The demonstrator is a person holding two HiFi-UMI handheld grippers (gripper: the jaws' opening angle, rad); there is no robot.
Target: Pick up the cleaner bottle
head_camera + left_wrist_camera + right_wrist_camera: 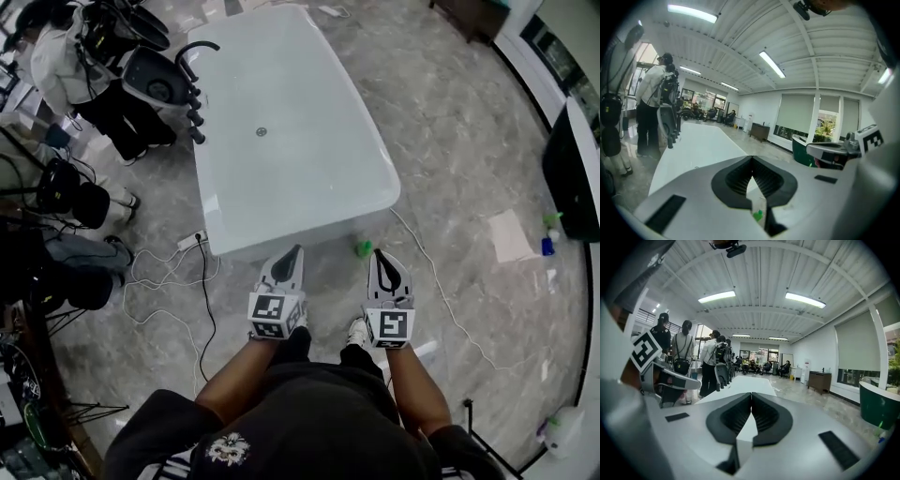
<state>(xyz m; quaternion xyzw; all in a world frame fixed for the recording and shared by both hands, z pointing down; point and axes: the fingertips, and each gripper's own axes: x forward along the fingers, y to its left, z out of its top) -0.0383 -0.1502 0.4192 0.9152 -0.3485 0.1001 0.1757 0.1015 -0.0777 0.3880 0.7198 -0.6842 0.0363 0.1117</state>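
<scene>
A small green bottle point(362, 248) stands on the marbled floor by the near corner of the white bathtub point(309, 178). It also shows low down through the gap behind the jaws in the left gripper view, as a green bottle point(758, 215). My left gripper point(297, 251) points at the tub's near edge, to the left of the bottle, and its jaws are shut with nothing in them. My right gripper point(378, 254) hangs just right of the bottle, also shut and holding nothing. Both grippers are above the floor and apart from the bottle. In each gripper view the dark pads meet at the tip.
Cables and a power strip point(192, 242) lie on the floor left of the tub. People and black equipment point(89, 75) stand at the far left. At the right are a black cabinet point(572, 173), a sheet of paper point(514, 234) and blue and green bottles point(549, 239).
</scene>
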